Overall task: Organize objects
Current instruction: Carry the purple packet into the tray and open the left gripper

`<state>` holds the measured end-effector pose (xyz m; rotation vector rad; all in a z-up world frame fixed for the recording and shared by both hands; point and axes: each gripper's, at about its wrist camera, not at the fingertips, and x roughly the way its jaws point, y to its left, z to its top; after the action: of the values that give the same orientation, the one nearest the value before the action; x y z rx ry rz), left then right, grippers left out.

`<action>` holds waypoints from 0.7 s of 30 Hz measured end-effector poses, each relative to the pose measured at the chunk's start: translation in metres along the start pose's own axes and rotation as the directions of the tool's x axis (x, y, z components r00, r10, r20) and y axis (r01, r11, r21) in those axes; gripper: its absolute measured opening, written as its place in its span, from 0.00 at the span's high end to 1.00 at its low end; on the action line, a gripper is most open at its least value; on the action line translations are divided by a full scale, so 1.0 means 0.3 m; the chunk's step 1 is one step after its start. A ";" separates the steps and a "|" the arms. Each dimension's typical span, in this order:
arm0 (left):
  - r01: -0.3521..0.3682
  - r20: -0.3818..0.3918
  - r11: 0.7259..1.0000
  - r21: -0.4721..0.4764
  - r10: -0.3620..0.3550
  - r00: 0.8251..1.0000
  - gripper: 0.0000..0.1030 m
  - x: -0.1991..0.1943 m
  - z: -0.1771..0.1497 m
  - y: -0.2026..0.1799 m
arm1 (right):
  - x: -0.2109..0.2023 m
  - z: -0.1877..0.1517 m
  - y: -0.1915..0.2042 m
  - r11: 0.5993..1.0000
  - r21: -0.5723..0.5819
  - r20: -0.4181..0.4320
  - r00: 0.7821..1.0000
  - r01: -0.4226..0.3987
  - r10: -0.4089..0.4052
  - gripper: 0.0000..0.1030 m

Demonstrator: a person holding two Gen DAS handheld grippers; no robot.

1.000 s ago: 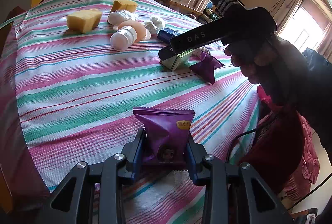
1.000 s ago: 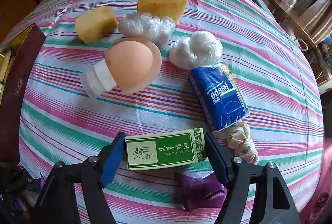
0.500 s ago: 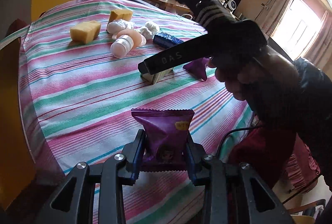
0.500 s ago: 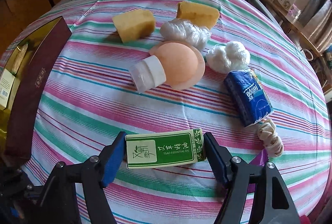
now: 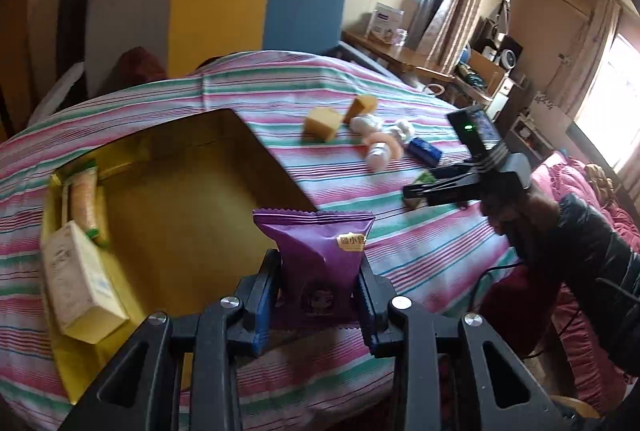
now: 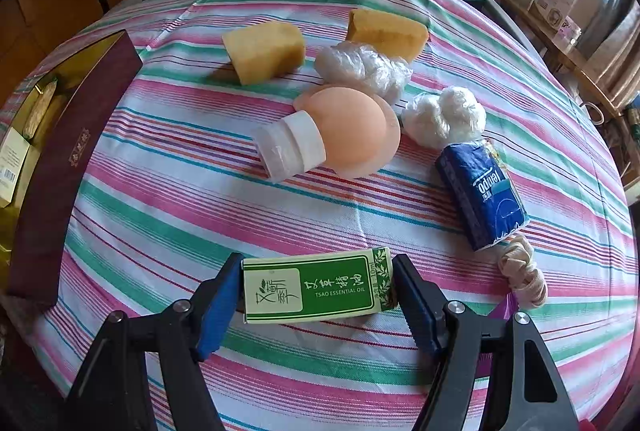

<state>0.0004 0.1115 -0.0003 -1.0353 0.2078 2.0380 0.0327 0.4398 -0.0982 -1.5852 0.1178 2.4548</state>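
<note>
The left gripper (image 5: pixel 318 295) is clamped on a purple snack packet (image 5: pixel 320 255) above the near edge of an open yellow box (image 5: pixel 192 199); only this view shows the box's inside. The right gripper (image 6: pixel 318 291) squeezes a green carton (image 6: pixel 318 285) over the striped tablecloth (image 6: pixel 180 211), with the sponges (image 6: pixel 266 51) beyond.

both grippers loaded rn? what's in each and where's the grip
Left hand-held gripper pinches the purple snack packet by its lower sides. Right hand-held gripper clamps the green essential oil box across its two short ends.
</note>
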 end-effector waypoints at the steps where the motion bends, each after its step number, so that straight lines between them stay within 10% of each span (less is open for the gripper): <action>1: -0.045 -0.009 0.999 0.007 0.045 0.999 0.66 -0.007 -0.005 0.044 | 0.000 0.000 0.000 1.000 -0.002 0.000 1.000 0.000 0.000 0.28; 21: -0.121 -0.271 0.989 0.086 0.140 0.952 0.66 0.089 -0.167 0.313 | -0.002 -0.005 0.015 1.000 -0.014 0.003 1.000 0.003 -0.003 0.28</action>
<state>-0.0472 0.0429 -0.0714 -1.2914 0.5004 1.9813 0.0332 0.4352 -0.0985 -1.5858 0.0970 2.4611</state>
